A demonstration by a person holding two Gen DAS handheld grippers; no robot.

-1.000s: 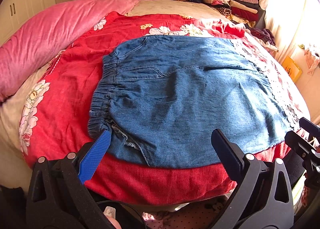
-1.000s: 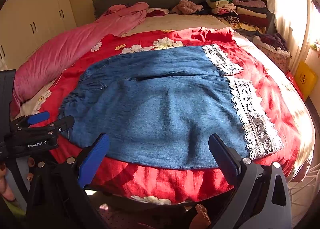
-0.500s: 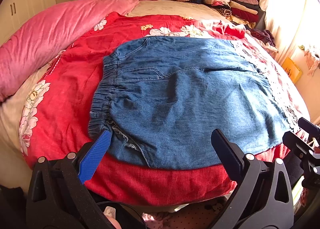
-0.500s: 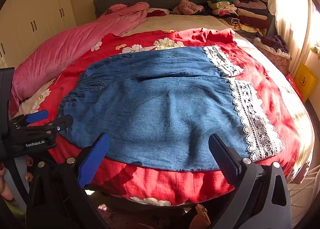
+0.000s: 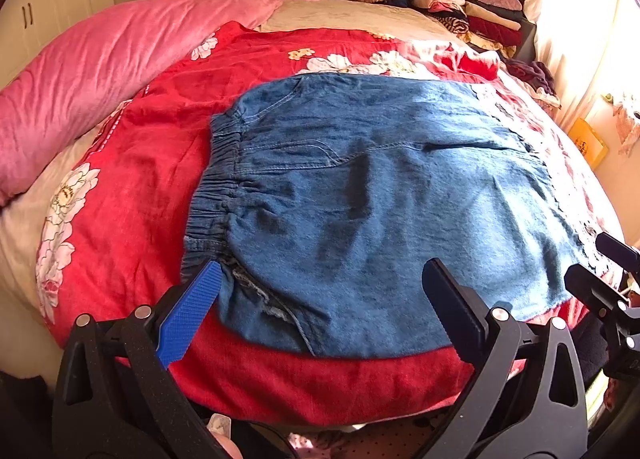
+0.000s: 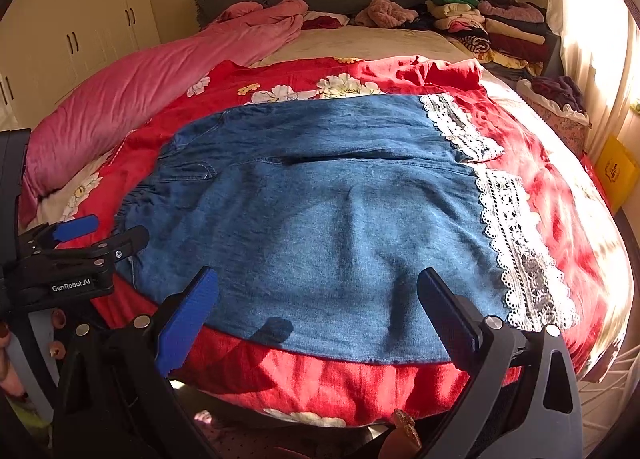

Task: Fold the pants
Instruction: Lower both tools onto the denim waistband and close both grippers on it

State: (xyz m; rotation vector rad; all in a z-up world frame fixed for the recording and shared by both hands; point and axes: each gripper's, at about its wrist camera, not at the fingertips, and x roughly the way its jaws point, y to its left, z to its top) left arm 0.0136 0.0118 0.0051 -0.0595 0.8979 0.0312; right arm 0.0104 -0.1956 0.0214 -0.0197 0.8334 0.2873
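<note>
Red floral bedspread (image 5: 140, 163) carries the blue denim lace-hemmed pants (image 6: 320, 227), spread flat, unfolded. Both my left gripper (image 5: 320, 299) and right gripper (image 6: 316, 299) hover at the near edge, jaws spread, empty. Judged step: approach; next, pinch waistband and hem corners

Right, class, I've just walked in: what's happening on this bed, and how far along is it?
A person holds two grippers at the near edge of the bed. Denim pants with lace hems lie spread flat on a red floral quilt. The left gripper and right gripper are both open and hold nothing. No fold has been made yet.
</note>
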